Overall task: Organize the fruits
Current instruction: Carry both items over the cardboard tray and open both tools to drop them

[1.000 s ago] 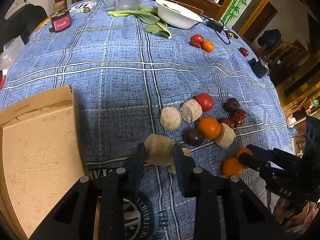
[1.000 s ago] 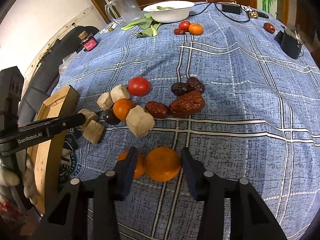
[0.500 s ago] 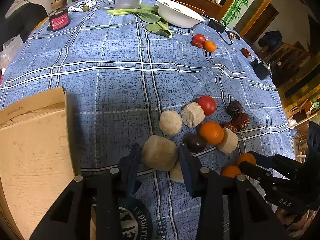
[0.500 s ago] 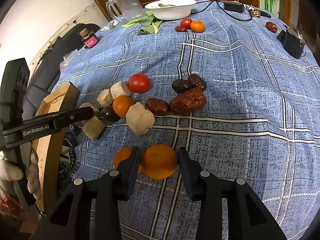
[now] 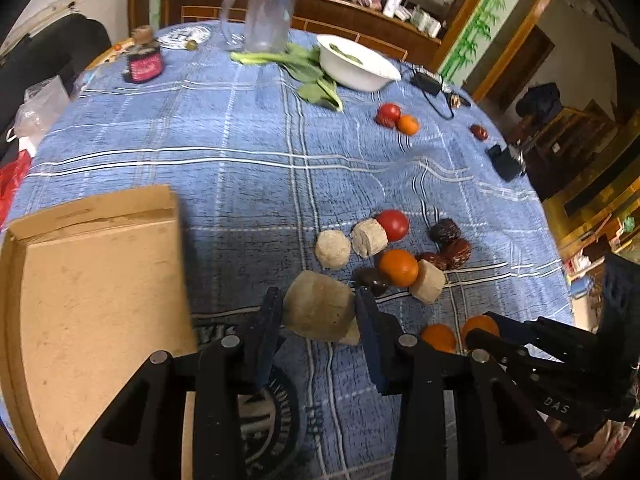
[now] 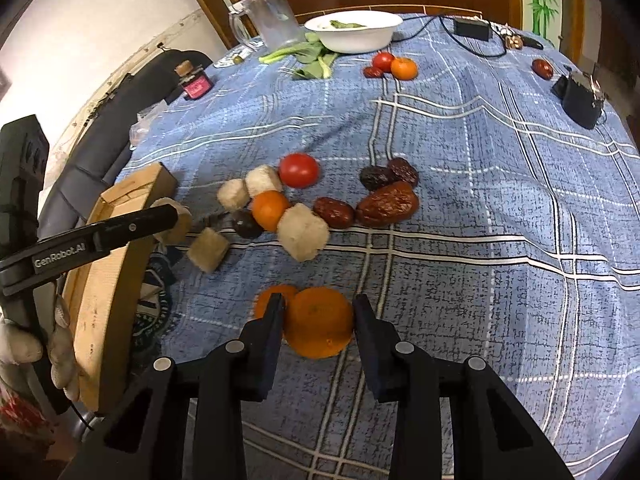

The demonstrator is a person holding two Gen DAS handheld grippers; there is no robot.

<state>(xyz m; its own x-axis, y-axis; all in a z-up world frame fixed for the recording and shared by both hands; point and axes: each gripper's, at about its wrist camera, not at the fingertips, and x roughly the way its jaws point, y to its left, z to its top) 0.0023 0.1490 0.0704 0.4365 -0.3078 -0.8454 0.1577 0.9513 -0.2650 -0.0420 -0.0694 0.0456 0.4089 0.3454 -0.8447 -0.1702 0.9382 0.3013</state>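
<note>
Presently, left tongs: a beige chunk is gripped, lifted off the worktop.
Right tongs: an orange is clamped, jaws having just narrowed.

Round table under a blue plaid cloth. Ahead of the left claw, right of centre: cluster of beige pith chunks, red tomato, orange tangerine, dark wrinkled dates. Left of that claw: shallow cardboard tray. Far side: white bowl, leafy greens, clear plastic jug, dark jar with pink label, second tomato-tangerine pair.
</note>
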